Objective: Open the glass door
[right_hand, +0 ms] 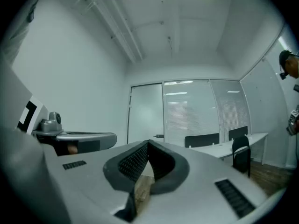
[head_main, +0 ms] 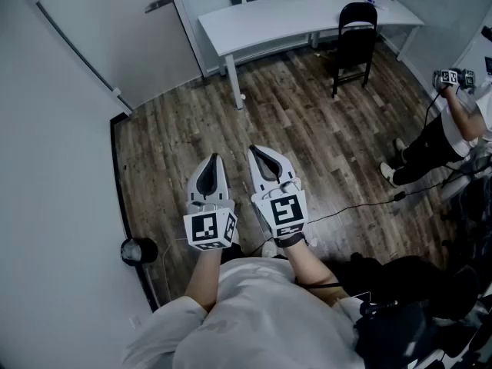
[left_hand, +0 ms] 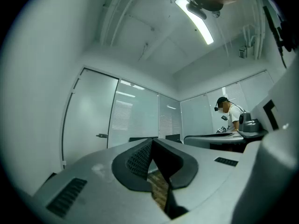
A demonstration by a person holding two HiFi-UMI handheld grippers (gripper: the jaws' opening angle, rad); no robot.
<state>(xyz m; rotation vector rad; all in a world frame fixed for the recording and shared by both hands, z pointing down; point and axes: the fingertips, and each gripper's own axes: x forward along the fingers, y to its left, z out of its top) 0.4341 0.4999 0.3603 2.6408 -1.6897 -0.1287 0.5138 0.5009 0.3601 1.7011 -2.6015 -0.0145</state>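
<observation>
The left tool point(head_main: 213, 160) and right tool point(head_main: 257, 151) were shut and empty, well away from the closed glass door point(head_main: 115, 29). Next they needed to reach its handle point(head_main: 158, 4).

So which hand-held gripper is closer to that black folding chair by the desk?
Right. The black chair stands ahead and to the right of the right hand-held gripper; the left hand-held gripper is alongside, on the far side from the chair.
</observation>
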